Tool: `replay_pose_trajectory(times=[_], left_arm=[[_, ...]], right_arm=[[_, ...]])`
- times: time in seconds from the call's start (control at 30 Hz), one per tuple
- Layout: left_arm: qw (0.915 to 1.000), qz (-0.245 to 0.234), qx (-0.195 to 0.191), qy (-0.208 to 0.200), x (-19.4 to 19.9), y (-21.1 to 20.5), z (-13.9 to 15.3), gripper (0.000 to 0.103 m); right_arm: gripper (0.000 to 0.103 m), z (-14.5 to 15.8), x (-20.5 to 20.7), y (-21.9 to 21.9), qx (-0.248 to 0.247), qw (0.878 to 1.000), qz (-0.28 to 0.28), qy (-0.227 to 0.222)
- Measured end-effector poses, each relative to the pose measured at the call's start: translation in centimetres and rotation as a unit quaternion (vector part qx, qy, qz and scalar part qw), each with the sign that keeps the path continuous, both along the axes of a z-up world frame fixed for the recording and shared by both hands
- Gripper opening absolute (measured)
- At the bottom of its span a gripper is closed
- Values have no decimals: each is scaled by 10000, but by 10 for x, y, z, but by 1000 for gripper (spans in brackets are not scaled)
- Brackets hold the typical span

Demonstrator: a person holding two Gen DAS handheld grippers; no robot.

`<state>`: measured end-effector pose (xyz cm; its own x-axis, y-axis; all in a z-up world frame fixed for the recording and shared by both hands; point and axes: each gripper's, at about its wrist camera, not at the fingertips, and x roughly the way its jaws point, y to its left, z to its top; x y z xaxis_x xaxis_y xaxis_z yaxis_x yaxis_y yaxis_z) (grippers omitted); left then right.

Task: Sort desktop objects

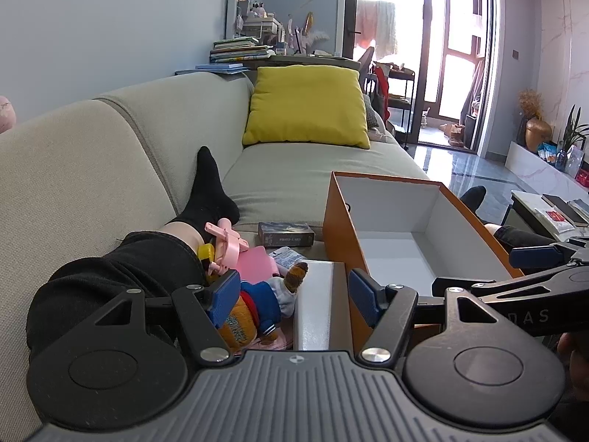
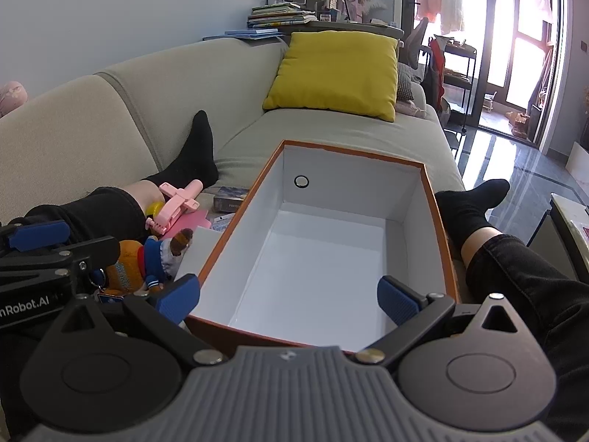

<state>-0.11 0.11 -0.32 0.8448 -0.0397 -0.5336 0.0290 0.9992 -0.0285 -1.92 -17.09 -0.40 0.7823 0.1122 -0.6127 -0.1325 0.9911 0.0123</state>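
Looking through the left wrist view, the left gripper (image 1: 291,294) hung with its blue-padded jaws apart and nothing between them, over the seam where a small white box lid (image 1: 318,305) lay against the orange cardboard box with white inner walls (image 1: 338,228). None of the loose things had been sorted yet, to judge from where they lay — all sat on the beige fabric sofa (image 1: 313,169) to the left of the box. Nearest the gripper was a plush toy with an orange body and a blue-and-white sailor jacket (image 1: 257,302); past it lay a flat pink pouch (image 1: 256,263), a pink plastic handheld gadget (image 1: 226,239), a small yellow object (image 1: 206,252) mostly hidden, a crinkled packet (image 1: 289,258), and a dark rectangular card box printed PHOTO CARD (image 1: 286,234). A person's leg in a black trouser and sock (image 1: 206,199) stretched beside them.

In the right wrist view, the right gripper (image 2: 289,300) was held over the near rim of the same orange box (image 2: 440,243), jaws wide apart and empty. The white floor of the box was bare — only a round hole in the far wall (image 2: 301,181) showed. The plush toy (image 2: 147,261), the pink gadget (image 2: 176,202) and the card box (image 2: 230,199) were all outside it, on the left. So the sorting looked barely started, with every item left to go in.
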Motion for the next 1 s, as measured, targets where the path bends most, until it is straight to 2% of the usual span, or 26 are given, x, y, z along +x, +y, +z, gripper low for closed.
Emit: replay_pose_trajectory(times=[0.53,0.77,0.83,0.87,0.9,1.0], left_arm=[[10000,-48,5,68,0,-4,0,77],[9998,9,24,201,4,4,0,77],[9996,82,35,259,6,9,-1,70],[9994,125,65,310,8,12,-1,68],[9993,150,95,344,9,15,-2,64],[9985,142,282,451,14,22,-3,52]], right_arm=[[102,-2,2,-3,70,9999,-6,140],[102,-6,9,-11,417,9986,159,267],[101,-6,13,-11,450,9981,274,314],[96,-6,15,-10,439,9978,358,335],[85,-6,18,-8,422,9974,457,362],[71,-4,29,-1,434,9952,763,433]])
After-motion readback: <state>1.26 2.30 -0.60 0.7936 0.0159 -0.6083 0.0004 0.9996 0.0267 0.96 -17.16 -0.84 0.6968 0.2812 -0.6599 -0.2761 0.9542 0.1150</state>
